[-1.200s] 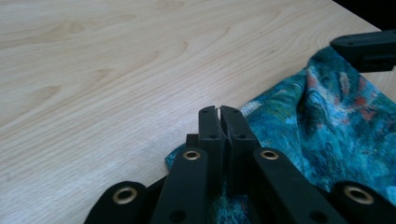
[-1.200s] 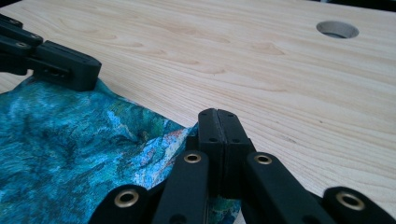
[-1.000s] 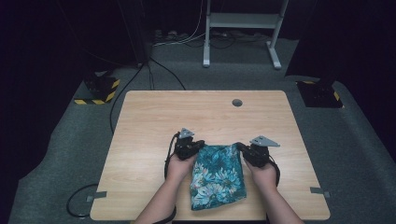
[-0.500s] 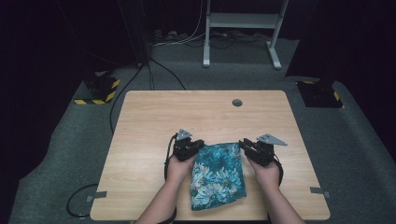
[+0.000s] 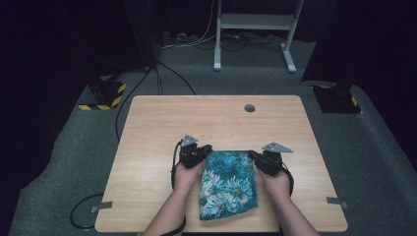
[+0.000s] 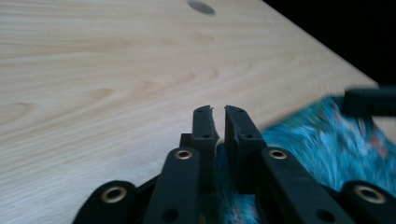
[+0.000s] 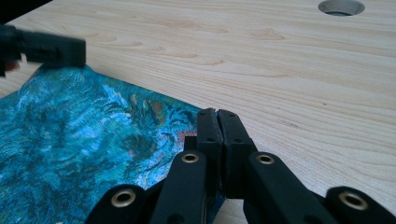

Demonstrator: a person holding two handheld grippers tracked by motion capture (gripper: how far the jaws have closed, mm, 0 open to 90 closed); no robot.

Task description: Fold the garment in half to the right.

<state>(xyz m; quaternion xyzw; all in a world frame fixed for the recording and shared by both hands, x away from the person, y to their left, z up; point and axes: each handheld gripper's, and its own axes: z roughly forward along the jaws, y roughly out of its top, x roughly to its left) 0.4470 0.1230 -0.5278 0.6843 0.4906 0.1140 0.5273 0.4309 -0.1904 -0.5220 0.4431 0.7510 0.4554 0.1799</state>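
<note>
A folded teal floral cloth (image 5: 228,184) lies on the wooden table (image 5: 162,123) near its front edge. My left gripper (image 5: 205,150) is at the cloth's far left corner. In the left gripper view its jaws (image 6: 218,112) stand a slit apart after easing open slightly, with the cloth (image 6: 317,144) pinched low between them. My right gripper (image 5: 254,156) is at the far right corner. Its jaws (image 7: 217,114) have just closed again, tips together, and the cloth (image 7: 84,140) edge runs in at their base.
A round cable hole (image 5: 250,107) sits in the table's far right part. Bare wood lies all around the cloth. Beyond the table are grey carpet, cables, a white stand (image 5: 255,22) and two black-and-yellow floor blocks (image 5: 105,93).
The right gripper shifted a little outward from the cloth's corner and came back. The cloth and the left gripper have stayed where they were.
</note>
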